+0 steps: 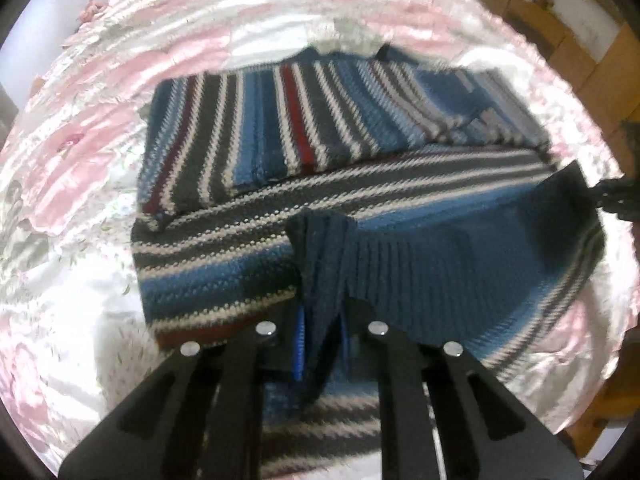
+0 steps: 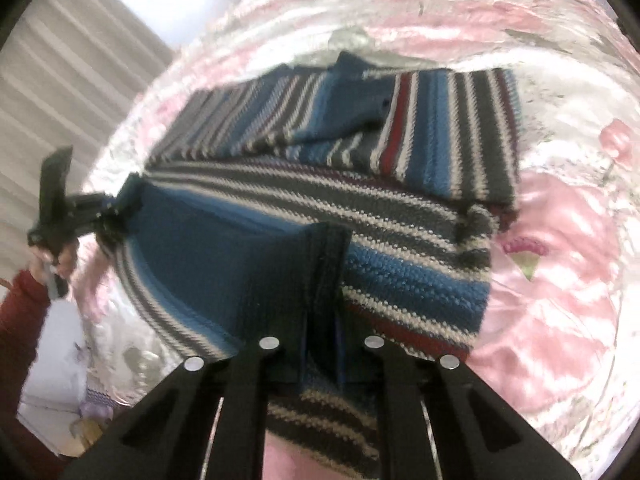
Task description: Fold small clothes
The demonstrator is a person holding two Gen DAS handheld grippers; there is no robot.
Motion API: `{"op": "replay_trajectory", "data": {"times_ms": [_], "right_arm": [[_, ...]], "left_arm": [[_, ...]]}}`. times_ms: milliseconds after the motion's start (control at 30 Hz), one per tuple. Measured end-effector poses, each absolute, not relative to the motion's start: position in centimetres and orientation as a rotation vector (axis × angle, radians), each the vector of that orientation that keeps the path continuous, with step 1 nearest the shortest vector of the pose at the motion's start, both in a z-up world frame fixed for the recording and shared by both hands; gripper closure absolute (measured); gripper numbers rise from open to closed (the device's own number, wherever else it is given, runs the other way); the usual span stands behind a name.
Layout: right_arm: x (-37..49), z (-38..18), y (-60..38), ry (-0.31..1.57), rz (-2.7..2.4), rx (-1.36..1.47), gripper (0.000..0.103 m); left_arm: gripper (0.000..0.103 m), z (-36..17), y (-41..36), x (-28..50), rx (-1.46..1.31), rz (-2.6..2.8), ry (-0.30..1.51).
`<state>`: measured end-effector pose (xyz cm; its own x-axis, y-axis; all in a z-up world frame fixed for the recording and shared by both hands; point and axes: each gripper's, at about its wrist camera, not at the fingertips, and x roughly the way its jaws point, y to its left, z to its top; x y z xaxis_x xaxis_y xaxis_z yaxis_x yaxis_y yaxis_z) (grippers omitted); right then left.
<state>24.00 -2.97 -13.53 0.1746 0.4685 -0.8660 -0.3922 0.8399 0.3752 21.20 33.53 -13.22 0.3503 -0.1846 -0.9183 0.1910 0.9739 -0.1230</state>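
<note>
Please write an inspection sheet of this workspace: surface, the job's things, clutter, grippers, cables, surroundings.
Surface: pink and white floral bedspread, wrinkled.
Job's things: striped knit sweater, sleeves folded across the body; its dark ribbed hem is lifted.
Clutter: nothing seen on the bedspread.
Grippers: left gripper shut on the hem; right gripper shut on the hem at the other corner.
Cables: nothing seen.
Surroundings: cardboard boxes at one side, a pale curtain at the other; a red sleeve behind the left gripper.

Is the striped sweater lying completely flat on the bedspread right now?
No, both grippers pinch the striped sweater's dark blue hem and hold it raised off the floral bedspread.
</note>
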Motion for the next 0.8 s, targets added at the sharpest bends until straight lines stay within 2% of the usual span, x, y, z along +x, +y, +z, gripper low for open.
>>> {"op": "replay_trajectory", "data": {"times_ms": [300, 400, 800], "right_arm": [[23.3, -18.5, -3.0, 1.372, 0.523, 0.068, 0.092], [23.6, -19.0, -2.9, 1.376, 0.510, 0.076, 0.093], [25.1, -10.8, -4.2, 1.191, 0.534, 0.130, 0.093]], "left_arm": [[0.090, -17.5, 33.8, 19.3, -0.020, -0.219, 1.259], [0.091, -17.3, 33.8, 19.4, -0.034, -0.203, 1.252], [0.091, -9.0, 34.7, 20.7, -0.025, -0.197, 1.045]]}}
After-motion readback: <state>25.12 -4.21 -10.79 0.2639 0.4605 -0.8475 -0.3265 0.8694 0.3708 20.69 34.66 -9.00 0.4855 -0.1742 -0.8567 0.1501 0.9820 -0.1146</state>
